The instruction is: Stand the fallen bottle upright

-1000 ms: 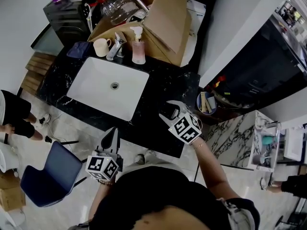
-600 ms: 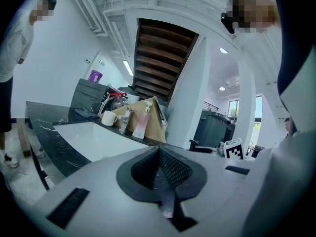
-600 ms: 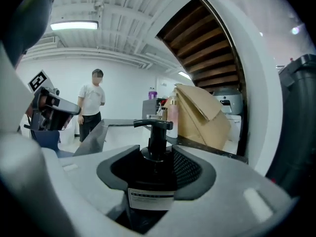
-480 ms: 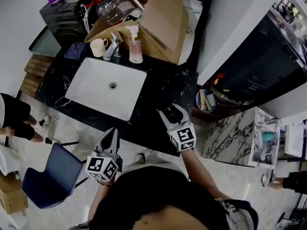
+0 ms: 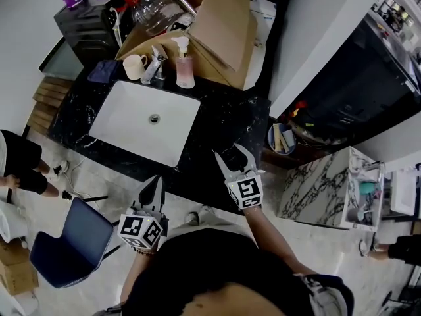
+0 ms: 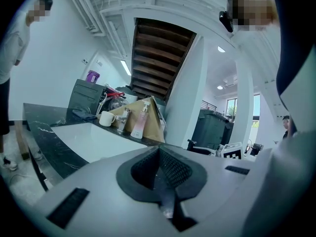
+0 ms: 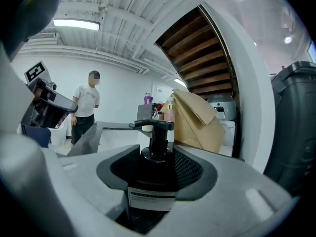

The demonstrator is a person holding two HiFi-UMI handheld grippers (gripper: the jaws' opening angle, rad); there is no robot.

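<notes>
A black pump bottle [image 7: 154,154] stands upright between my right gripper's jaws, pump head on top, both pads pressing on its sides. In the head view my right gripper [image 5: 228,155] holds that bottle [image 5: 231,159] over the front right part of the black marble counter [image 5: 223,120]. My left gripper [image 5: 155,184] hangs in front of the counter's near edge, over the floor, and holds nothing. The left gripper view shows its pads [image 6: 170,168] closed against each other.
A white sink [image 5: 146,120] is set into the counter. Behind it stand a mug [image 5: 135,66], a tap [image 5: 153,68], a pink soap dispenser [image 5: 185,64] and an open cardboard box [image 5: 220,28]. A blue chair [image 5: 66,242] is at the lower left, and a person [image 5: 16,160] stands at the far left.
My right gripper has rolled with the black bottle in it and shifted slightly left and nearer; its marker cube now faces differently. My left gripper has not moved.
</notes>
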